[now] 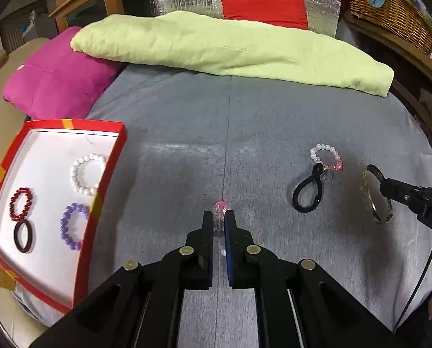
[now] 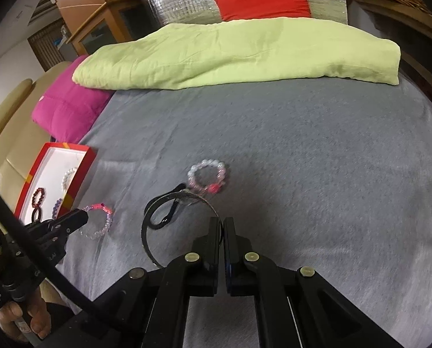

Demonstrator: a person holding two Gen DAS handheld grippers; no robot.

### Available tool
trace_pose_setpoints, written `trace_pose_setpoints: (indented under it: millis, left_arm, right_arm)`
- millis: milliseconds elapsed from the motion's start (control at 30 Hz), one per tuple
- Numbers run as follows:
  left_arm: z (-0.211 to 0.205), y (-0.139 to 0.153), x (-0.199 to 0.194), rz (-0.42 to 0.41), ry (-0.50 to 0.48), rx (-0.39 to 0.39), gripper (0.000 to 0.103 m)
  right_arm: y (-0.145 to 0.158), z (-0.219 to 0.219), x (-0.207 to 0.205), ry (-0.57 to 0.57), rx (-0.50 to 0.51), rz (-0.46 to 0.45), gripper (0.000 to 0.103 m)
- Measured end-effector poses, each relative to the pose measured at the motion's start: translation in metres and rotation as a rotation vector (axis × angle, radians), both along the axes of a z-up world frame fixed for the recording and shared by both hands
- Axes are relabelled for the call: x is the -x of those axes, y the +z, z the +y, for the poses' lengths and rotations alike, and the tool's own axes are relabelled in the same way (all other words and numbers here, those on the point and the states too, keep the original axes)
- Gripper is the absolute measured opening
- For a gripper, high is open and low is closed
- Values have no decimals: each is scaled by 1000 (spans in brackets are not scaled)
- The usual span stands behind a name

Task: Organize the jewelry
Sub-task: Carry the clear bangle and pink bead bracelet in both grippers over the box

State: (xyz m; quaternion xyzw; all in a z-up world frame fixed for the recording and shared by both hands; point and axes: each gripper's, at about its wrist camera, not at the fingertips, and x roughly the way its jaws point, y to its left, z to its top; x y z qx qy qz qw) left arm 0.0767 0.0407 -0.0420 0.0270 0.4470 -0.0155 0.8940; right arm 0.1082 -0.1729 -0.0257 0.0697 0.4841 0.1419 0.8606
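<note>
My left gripper [image 1: 218, 217] is shut on a clear-and-pink bead bracelet [image 1: 219, 207], which also shows in the right wrist view [image 2: 99, 220]. My right gripper [image 2: 222, 223] is shut on a metal bangle [image 2: 157, 223], held above the grey bed; the bangle also shows in the left wrist view [image 1: 375, 197]. A white-and-pink bead bracelet [image 1: 326, 156] and a black hair tie [image 1: 307, 191] lie on the bed. A red box [image 1: 111, 168] at the left holds white [image 1: 86, 174], red [image 1: 21, 204] and purple [image 1: 72, 226] bracelets and a dark hair tie [image 1: 24, 236].
A folded light-green blanket [image 1: 230, 49] lies across the far side of the bed. A magenta cushion [image 1: 56, 78] sits at the far left, a red cushion [image 1: 263, 8] behind. A wicker basket [image 1: 390, 8] stands on a shelf at the right.
</note>
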Motion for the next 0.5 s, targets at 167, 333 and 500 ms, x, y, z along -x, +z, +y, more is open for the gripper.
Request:
trace_pose_setpoints:
  millis: [167,333,500]
  left_arm:
    - [5,7,9,-22,13,6,8]
    - [15,12,13,-36,33,16,8]
    - [26,14,14,-49,58,17,8]
  right_arm:
    - [2,10,8,16,2,-6,3]
    - [3,23,11,33,7,-6,3]
    - [4,33,11,46,15,-8,3]
